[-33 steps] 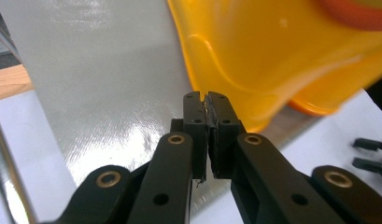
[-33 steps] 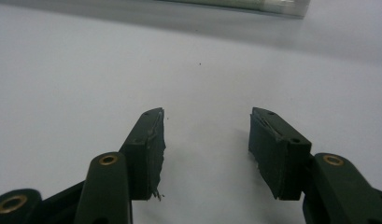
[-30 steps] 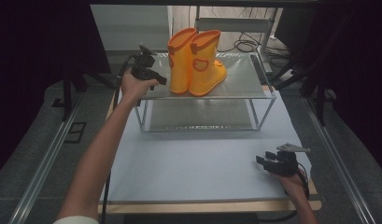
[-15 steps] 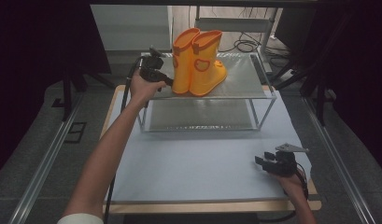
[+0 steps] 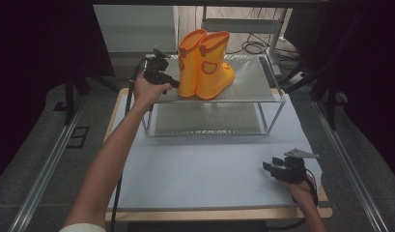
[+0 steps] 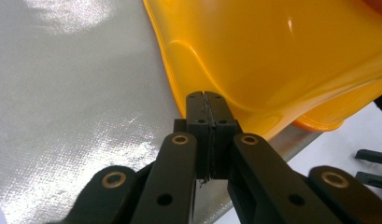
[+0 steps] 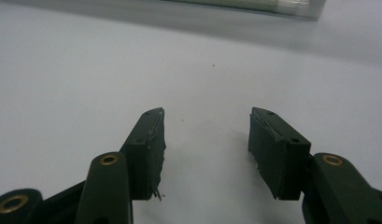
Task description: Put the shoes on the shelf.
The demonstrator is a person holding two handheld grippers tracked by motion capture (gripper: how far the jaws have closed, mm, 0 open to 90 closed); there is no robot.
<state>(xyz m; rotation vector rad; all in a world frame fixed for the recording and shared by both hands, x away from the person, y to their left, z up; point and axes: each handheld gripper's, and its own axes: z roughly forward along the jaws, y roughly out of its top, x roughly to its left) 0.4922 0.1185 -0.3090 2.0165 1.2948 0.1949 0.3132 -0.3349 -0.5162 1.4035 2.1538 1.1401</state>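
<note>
Boots (image 5: 204, 65) — a yellow-orange pair — stand upright side by side on the top of a wire shelf (image 5: 253, 92), which sits at the far part of the light blue surface (image 5: 200, 164). Each boot has an orange patch on its side and an orange rim at the opening. The shelf top has a silver, shiny cover, and a lower level is seen under it.

From the high view, the left tool (image 5: 175, 85) is at the left edge of the shelf top, just beside the heel of the nearer boot. In the left gripper view the two jaws of this tool (image 6: 208, 114) are pressed together with nothing between them — fully clenched — and their tips are right at the lower edge of the yellow boot (image 6: 272, 51); I cannot tell if they touch it.

The right tool (image 5: 268, 167) is held low over the near right corner of the surface, well apart from the shelf. In the right gripper view its jaws (image 7: 205, 140) stand wide apart, released, with only the blue surface between them.
</note>
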